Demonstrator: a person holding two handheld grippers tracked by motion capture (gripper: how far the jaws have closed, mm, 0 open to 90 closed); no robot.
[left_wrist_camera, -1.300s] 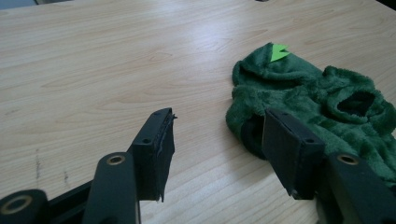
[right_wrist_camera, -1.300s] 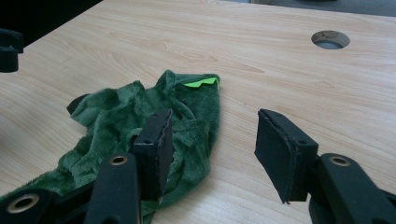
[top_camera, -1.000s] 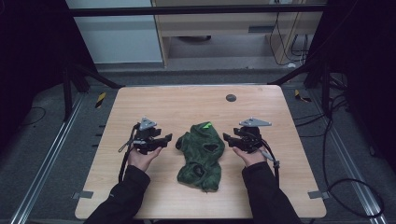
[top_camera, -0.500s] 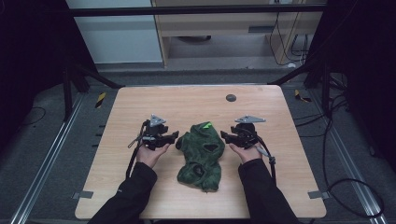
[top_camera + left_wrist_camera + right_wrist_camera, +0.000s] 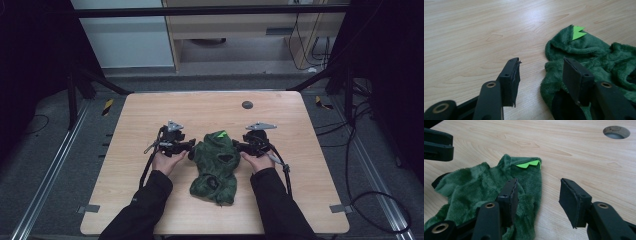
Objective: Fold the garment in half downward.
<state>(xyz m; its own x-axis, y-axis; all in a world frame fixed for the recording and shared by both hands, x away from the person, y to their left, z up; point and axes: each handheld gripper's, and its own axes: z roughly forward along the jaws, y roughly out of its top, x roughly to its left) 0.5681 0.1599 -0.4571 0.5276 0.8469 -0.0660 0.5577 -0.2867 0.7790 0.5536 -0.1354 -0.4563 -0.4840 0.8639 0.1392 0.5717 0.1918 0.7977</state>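
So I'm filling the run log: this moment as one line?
left gripper: open, at garment edge | right gripper: open, at opposite edge | green fleece garment: crumpled, ungrasped

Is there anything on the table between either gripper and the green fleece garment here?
Nothing visible. The left gripper and right gripper sit at the two edges of the green fleece garment, jaws open, each with one jaw over the fabric. The table around them is bare wood.
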